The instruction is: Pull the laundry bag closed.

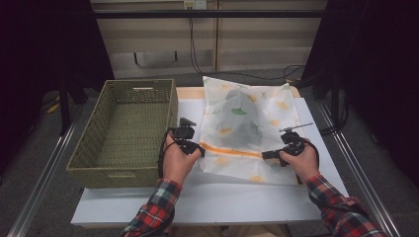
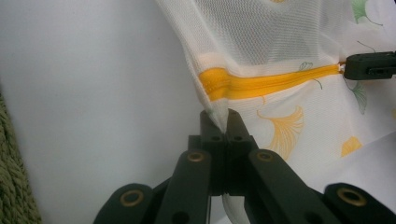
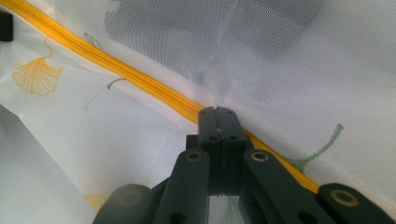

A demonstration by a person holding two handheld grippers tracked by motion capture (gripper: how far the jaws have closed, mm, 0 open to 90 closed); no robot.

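Two hand-held grippers at work on one mesh laundry bag [image 1: 249,126], which lies on the white desk [image 1: 207,197], just right of centre in the high view. Bag is white net printed with yellow and green ginkgo leaves; one orange-yellow zipper [image 1: 232,149] crosses it near the front edge. A dark bundle [image 1: 237,121] shows through the mesh inside, item not identifiable. No brand, label or writing readable anywhere.

Left hand-held gripper [image 1: 198,150], at about 9 o'clock from the bag's middle: jaws closed, pinching the bag's left corner fabric just below the zipper's end. In the left gripper view [image 2: 223,122] a fold of net is clamped between the two black jaws.

Right hand-held gripper [image 1: 269,155], at about 4 o'clock from the bag's middle: jaws closed at the zipper line. In the right gripper view [image 3: 218,116] the tips meet right on the yellow zipper tape; whether they grip the pull tab or only fabric cannot be told.

One green woven basket [image 1: 123,133], rectangular, sits at 9 o'clock, beside the left hand [image 1: 177,160]. Two plaid sleeves [image 1: 153,212] enter from 6 o'clock.
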